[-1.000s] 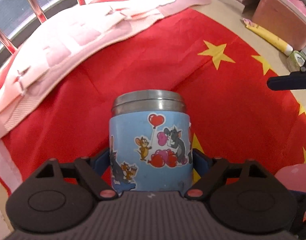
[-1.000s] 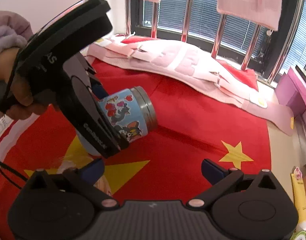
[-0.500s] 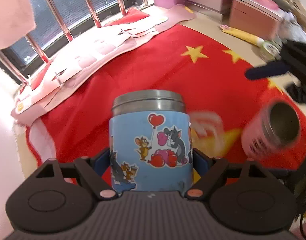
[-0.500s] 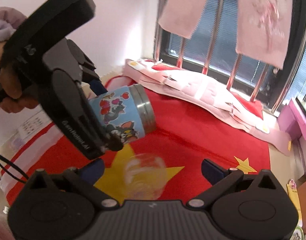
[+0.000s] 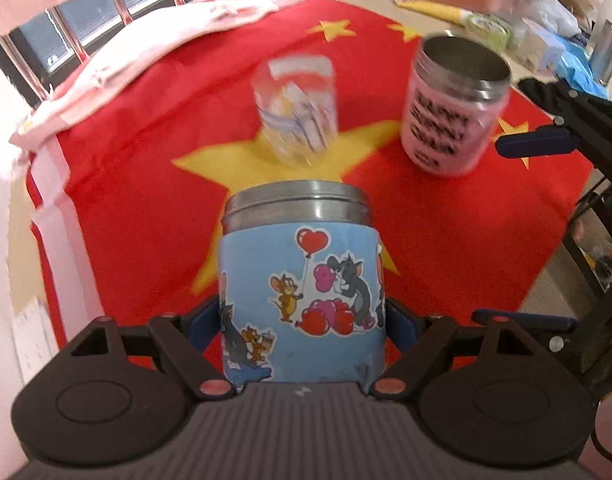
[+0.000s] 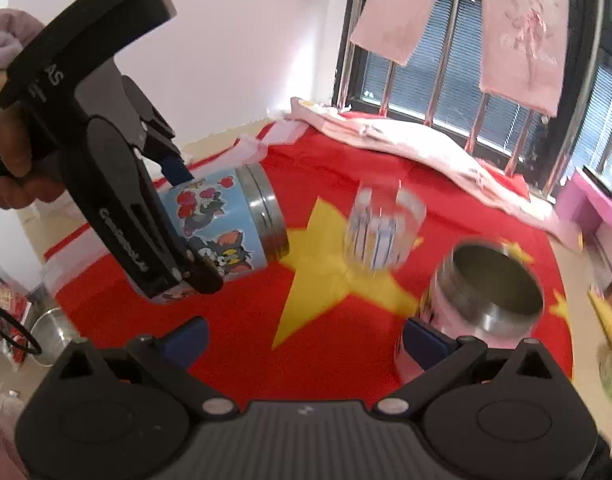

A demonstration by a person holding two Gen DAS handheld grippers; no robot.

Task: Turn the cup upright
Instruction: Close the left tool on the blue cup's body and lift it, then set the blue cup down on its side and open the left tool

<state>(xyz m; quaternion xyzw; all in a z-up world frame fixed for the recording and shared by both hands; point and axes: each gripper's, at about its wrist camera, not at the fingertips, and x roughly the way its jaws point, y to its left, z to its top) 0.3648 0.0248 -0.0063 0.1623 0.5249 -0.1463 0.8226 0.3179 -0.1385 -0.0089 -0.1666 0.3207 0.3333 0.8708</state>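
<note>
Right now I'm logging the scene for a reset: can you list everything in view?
blue cup: 1, blue with cartoon stickers, steel rim, held off the cloth, tilted
pink cup: 1, pink with black lettering, upright on the cloth, mouth open
glass: 1, clear, blurred, on the yellow star
cloth: 1, red with yellow stars, covers the table
pink fabric: 1, heaped by the window
left gripper: 1, black, shut on the blue cup
right gripper: 1, black, open, empty

The left gripper point(image 6: 185, 216) clamps the blue cup point(image 6: 221, 224), tilted above the flag point(image 6: 233, 320). The right gripper point(image 6: 306, 336) gapes beside a pink cup point(image 6: 486, 300).
</note>
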